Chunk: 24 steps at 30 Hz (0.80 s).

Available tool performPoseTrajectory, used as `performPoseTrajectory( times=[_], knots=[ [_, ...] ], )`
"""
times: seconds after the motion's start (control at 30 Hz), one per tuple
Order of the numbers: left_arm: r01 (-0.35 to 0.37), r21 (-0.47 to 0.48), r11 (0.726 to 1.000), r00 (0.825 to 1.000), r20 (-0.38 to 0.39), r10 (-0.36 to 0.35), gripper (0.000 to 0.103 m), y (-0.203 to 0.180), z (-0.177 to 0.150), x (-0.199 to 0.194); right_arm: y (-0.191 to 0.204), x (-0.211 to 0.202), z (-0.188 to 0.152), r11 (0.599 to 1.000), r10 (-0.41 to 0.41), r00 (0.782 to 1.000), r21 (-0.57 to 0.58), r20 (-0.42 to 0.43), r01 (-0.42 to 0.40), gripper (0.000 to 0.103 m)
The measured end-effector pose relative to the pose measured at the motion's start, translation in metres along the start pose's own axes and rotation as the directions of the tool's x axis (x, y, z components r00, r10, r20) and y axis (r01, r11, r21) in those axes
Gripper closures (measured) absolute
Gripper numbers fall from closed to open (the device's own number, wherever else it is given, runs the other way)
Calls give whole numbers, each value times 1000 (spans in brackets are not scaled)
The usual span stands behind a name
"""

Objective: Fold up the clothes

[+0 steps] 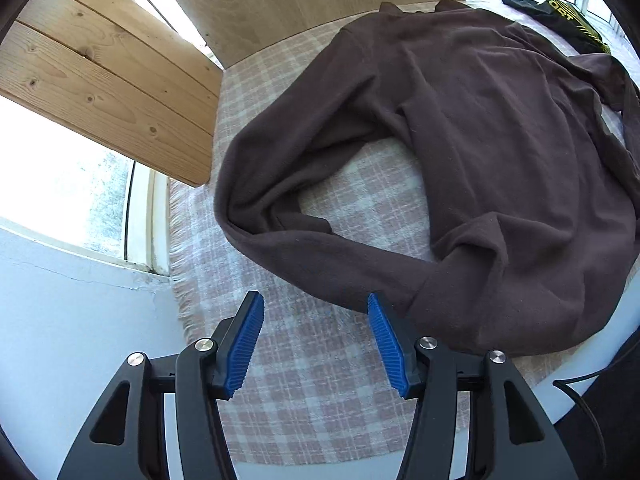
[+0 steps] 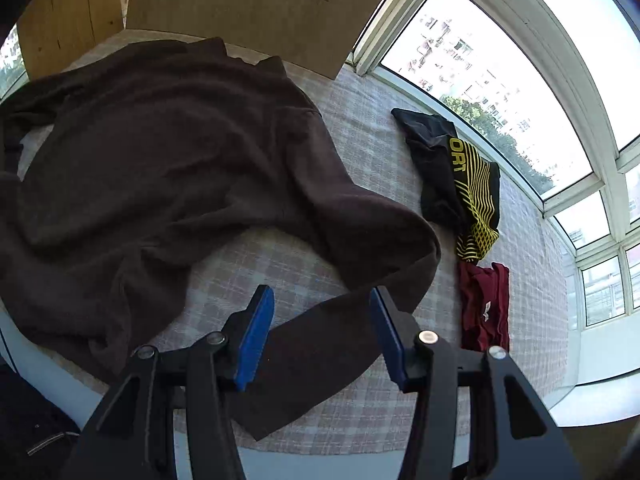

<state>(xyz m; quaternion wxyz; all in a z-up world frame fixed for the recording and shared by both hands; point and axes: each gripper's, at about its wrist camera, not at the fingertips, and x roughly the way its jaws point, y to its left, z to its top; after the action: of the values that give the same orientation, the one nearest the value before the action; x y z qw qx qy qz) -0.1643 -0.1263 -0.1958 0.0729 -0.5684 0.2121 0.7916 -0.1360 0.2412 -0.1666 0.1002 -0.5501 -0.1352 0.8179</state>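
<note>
Both of my tools, the left tool and right tool, hang half open and empty above the brown sweater sprawled on the checked blanket, so I should pinch each sleeve cuff squarely before folding inward.

White table by windows, pink checked blanket spread over it, brown sweater, black-and-yellow garment, folded maroon shirt on top
</note>
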Motion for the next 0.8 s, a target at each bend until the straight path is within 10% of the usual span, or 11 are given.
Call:
performPoseTrajectory(
  times=[0.3,0.8],
  knots=[
    [102,-119,988,993,-47,-108,44,-4,-32,4,50,23,-28,975,209,975,86,-73,-203,53],
    [220,-381,898,974,29,-227,31,33,-9,18,35,22,-62,967,230,968,135,-99,-216,53]
  ],
)
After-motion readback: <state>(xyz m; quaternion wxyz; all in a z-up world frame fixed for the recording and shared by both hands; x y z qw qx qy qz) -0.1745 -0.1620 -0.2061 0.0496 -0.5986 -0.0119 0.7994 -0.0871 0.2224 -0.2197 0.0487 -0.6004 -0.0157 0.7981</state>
